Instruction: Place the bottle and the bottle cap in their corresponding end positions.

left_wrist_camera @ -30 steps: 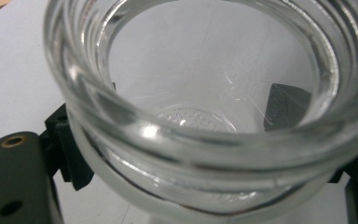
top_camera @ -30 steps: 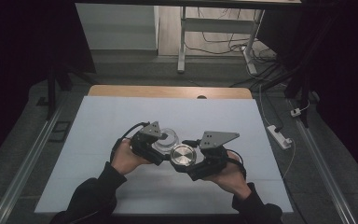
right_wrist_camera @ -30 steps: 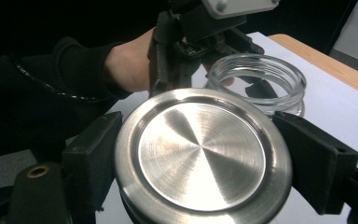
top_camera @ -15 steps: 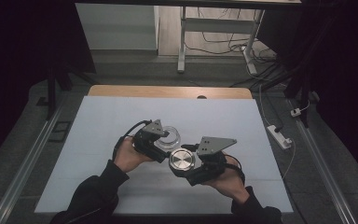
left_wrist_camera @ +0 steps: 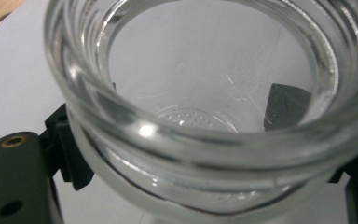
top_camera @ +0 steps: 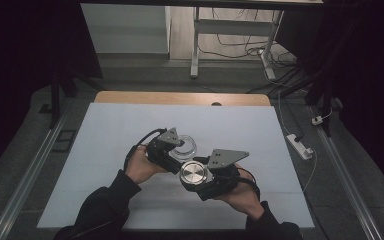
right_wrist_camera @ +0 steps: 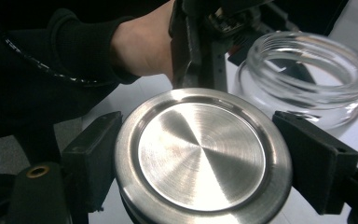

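Right gripper point(top_camera: 196, 175), nearest the person, pinches a round metal lid point(top_camera: 193, 173) by its rim; in the right gripper view the two black jaws press on either side of the lid point(right_wrist_camera: 201, 149), whose brushed face is turned up toward the camera. The person's right hand point(top_camera: 240, 192) carries this gripper from the near right, a dark sleeve behind it, and a grey three-cornered plate point(top_camera: 227, 157) sits on top of the gripper. The lid is held just above the pale table cover point(top_camera: 105, 135), a little near and right of the jar.

Just beyond and to the left, the left gripper point(top_camera: 180, 150) is clamped on a clear glass jar point(top_camera: 185, 146). In the left gripper view the jar point(left_wrist_camera: 205, 154) fills the frame, its threaded open mouth toward the camera and a black jaw showing on each side of its body. The left hand point(top_camera: 139, 165) holds that gripper from the near left. In the right gripper view the jar point(right_wrist_camera: 303, 79) stands open just past the lid, close beside it but apart.

Farther off, a wooden table edge point(top_camera: 180, 98) shows beyond the cover, and a white power strip point(top_camera: 299, 146) lies on the floor to the right.
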A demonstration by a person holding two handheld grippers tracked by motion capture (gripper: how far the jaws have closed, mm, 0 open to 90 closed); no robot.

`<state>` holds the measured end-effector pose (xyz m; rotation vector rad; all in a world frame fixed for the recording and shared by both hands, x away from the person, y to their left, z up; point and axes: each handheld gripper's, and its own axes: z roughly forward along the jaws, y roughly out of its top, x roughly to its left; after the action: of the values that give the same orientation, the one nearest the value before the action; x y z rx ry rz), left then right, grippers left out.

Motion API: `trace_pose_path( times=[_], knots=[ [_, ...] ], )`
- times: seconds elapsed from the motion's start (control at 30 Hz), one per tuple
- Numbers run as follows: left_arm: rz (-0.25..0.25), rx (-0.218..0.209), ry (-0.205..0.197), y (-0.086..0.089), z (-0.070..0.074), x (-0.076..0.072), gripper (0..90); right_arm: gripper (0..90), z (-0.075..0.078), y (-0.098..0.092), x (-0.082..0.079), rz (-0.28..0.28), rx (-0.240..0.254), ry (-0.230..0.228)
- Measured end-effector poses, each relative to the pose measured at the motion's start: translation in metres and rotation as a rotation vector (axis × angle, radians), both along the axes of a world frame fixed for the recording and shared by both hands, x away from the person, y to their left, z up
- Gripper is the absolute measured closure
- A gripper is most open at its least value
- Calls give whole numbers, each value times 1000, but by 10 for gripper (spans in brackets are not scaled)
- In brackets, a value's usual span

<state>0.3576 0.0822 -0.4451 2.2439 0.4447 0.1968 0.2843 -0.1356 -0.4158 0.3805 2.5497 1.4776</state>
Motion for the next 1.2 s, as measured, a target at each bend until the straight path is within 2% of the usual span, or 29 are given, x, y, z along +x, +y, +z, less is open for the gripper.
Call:
trace_pose_path(
  times=[0.37, 0.6, 0.83, 0.93, 1.03, 1.2],
  knots=[
    [25, -23, 2, 4, 1, 9, 157, 185, -6, 3, 1, 11, 10, 15],
    [52, -33, 14, 7, -8, 18, 157, 185, -9, 0, -2, 17, 18, 29],
    [78, -47, 23, 7, -13, 26, 157, 185, -20, 0, -4, 24, 10, 42],
    [79, -42, 16, 5, -13, 29, 157, 185, -24, 1, -5, 27, 3, 49],
    [81, -41, 10, 3, -14, 31, 157, 186, -28, 2, -6, 24, 8, 77],
    [91, -35, 1, 0, -18, 33, 157, 186, -36, 4, -7, 30, -3, 80]
  ],
)
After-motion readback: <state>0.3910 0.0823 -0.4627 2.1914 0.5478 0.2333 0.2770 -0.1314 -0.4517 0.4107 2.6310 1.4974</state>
